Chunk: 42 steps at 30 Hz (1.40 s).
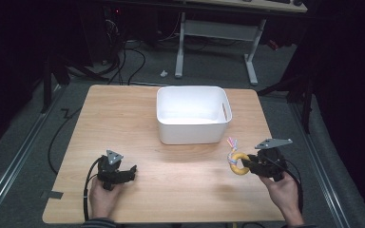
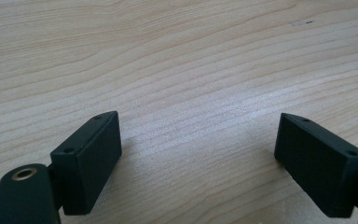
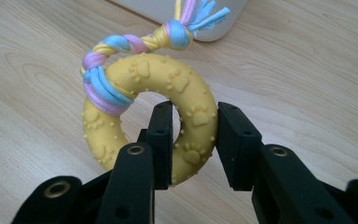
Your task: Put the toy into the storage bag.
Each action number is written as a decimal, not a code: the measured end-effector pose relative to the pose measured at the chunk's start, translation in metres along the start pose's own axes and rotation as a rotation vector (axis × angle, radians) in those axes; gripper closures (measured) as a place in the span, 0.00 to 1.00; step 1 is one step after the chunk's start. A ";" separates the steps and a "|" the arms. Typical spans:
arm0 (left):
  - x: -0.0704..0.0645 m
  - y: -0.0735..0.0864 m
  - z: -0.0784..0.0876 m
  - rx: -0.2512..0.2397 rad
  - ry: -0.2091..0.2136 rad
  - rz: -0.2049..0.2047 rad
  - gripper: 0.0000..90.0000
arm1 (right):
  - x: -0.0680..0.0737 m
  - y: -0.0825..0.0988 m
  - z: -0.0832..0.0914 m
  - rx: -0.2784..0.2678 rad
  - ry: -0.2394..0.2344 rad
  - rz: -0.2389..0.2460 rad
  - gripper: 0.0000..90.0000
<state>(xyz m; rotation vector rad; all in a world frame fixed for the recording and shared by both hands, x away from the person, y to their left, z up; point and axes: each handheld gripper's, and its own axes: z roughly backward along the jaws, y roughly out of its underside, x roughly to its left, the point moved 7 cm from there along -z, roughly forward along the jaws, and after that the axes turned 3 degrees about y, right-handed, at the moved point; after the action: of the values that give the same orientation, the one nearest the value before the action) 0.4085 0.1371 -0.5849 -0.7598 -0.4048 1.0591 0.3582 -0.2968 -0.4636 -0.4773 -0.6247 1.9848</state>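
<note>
Two claws work at the wooden table [image 1: 171, 175], one in each of the person's hands. The right claw [image 1: 248, 164] sits near the table's right edge, toward the near right corner, and it is clamped on a yellow ring toy [image 1: 239, 163]. In the right gripper view one jaw passes through the ring's hole and the other presses on its outer side, so the ring's wall is pinched between them [image 3: 193, 140]. The ring toy [image 3: 168, 93] carries raised paw prints and dots, and a twisted rope [image 3: 121, 60] of pink, blue and yellow is wound around its far-left part, ending in a frayed tuft. A white bin [image 1: 192, 114] stands at the middle of the table toward the far edge, and the ring toy is just off the bin's near right corner, apart from it. The left claw [image 1: 128, 172] rests by the near left corner, its jaws standing wide apart with only bare wood [image 2: 191, 93] between them.
</note>
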 end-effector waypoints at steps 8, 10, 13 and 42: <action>0.000 0.000 0.000 0.000 0.000 0.000 0.17 | -0.008 -0.005 0.010 -0.022 0.004 -0.016 0.76; 0.000 0.000 0.000 0.000 0.000 0.000 0.17 | -0.010 -0.008 0.013 -0.033 0.005 -0.022 0.76; 0.000 0.000 0.000 0.000 0.000 0.000 0.17 | -0.014 -0.014 0.015 -0.059 0.008 -0.030 0.76; 0.000 0.000 0.000 0.000 0.000 0.000 0.17 | -0.025 -0.078 0.027 -0.104 0.019 0.000 0.76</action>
<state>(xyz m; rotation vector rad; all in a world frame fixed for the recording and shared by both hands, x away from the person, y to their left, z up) 0.4085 0.1371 -0.5849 -0.7601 -0.4049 1.0593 0.4074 -0.2934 -0.3934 -0.5587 -0.7182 1.9522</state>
